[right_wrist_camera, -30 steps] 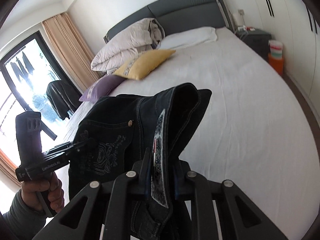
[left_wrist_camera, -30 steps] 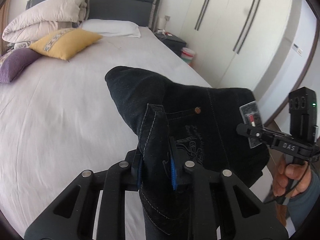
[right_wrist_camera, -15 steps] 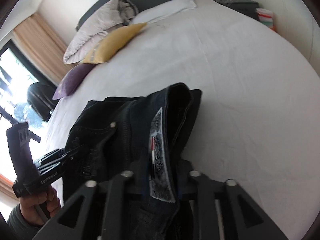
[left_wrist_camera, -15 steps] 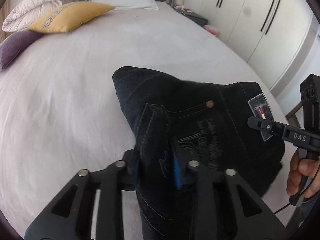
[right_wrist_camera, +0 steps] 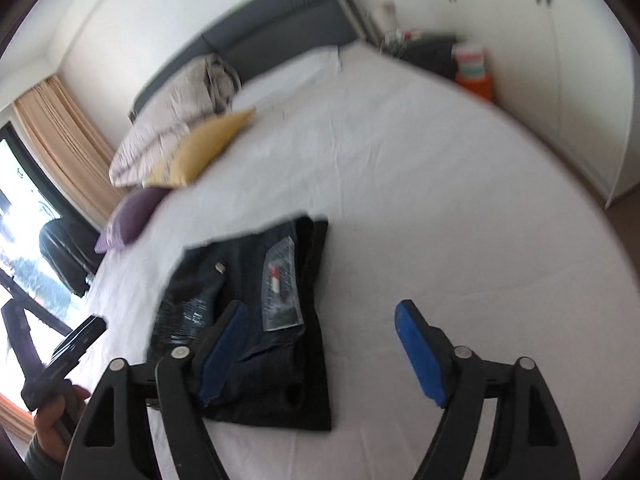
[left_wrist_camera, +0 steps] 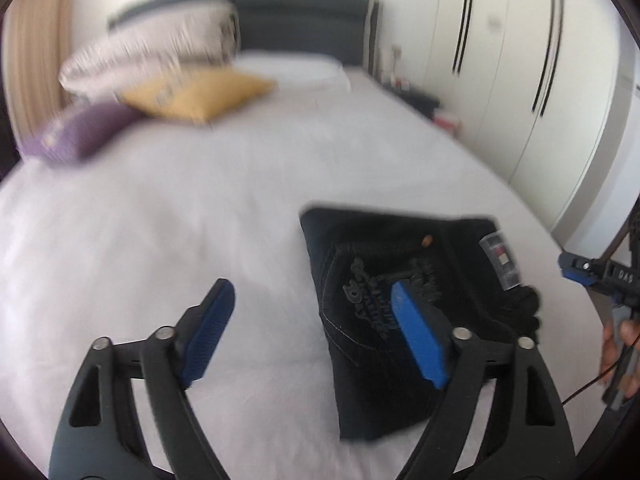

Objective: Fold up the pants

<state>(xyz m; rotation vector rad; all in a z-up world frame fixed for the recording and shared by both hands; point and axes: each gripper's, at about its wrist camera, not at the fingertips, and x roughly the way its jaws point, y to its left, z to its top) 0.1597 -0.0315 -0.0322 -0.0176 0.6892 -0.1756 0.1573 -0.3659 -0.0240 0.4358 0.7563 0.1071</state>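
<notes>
We are looking across a wide bed (left_wrist_camera: 224,200) whose white sheet is filling most of both views, with a dark grey headboard (left_wrist_camera: 296,12) standing at its far end and white wardrobe doors (left_wrist_camera: 520,60) running along one side. A bundled pale duvet (right_wrist_camera: 176,120) is sitting near the headboard, with a white pillow (left_wrist_camera: 292,70) lying beside it, a yellow cushion (left_wrist_camera: 196,94) leaning against its front and a purple cushion (left_wrist_camera: 80,132) lying next to that. The far part of both views is blurring.

The pants (left_wrist_camera: 400,300), dark denim, are lying folded into a compact rectangular stack on the sheet, near the edge of the bed closest to us. Their waist label (right_wrist_camera: 282,284) and a metal button (left_wrist_camera: 426,241) are facing up on top of the stack.

We are holding the left gripper (left_wrist_camera: 312,316) with its jaws spread wide apart, gripping nothing; one blue pad (left_wrist_camera: 208,332) is hovering over bare sheet while the other is showing in front of the left part of the stack. Whether that pad is touching the denim we cannot tell. The right gripper (right_wrist_camera: 316,340) is likewise standing wide open and empty, one blue pad (right_wrist_camera: 420,352) over the sheet and the other over the stack's near corner. Each gripper is appearing at the edge of the other's view, held in a hand (right_wrist_camera: 52,436).
</notes>
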